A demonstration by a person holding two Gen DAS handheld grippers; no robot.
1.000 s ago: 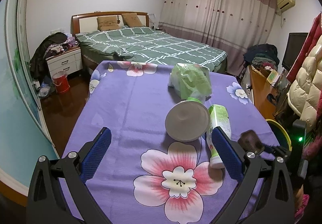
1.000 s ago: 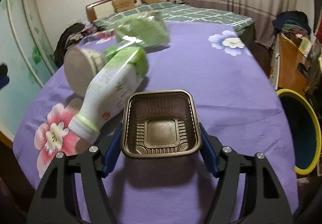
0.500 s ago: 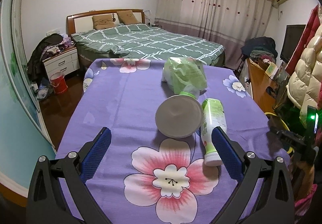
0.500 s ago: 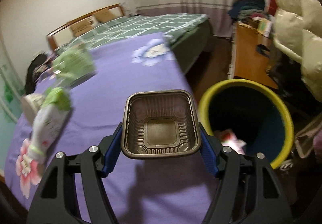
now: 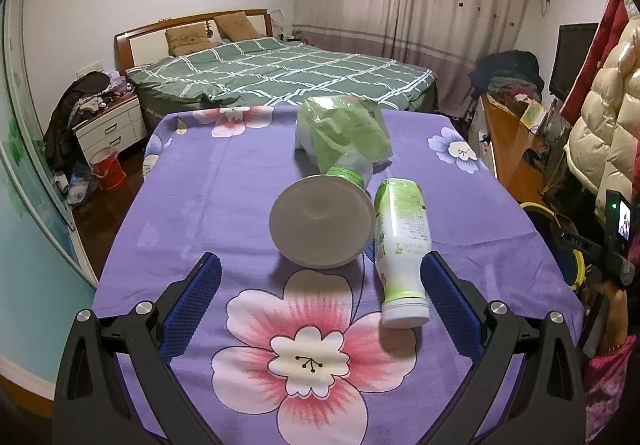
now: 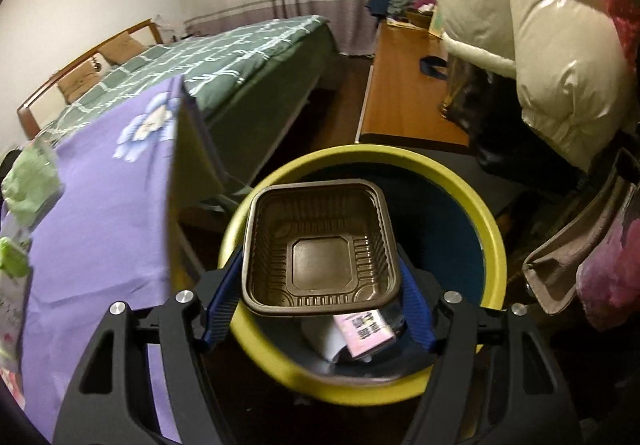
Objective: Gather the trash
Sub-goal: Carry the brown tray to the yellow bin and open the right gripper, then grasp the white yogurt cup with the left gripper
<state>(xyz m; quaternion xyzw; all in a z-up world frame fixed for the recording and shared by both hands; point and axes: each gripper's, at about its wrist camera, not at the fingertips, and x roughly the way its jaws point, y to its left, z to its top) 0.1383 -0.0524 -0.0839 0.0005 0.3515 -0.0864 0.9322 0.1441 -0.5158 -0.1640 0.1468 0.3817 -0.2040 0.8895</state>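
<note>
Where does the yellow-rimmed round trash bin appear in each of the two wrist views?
Left wrist view: the yellow-rimmed round trash bin shows only as a sliver of rim at the right edge, past the purple flowered tablecloth.
Right wrist view: the bin fills the lower centre, under the brown plastic tray held by the right gripper.
Shared landmark: the green checked bed.

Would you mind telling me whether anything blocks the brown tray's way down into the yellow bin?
Nothing visible does. The right hand-held gripper holds the tray directly over the bin, whose mouth is open; only some trash lies at the bottom.
</note>
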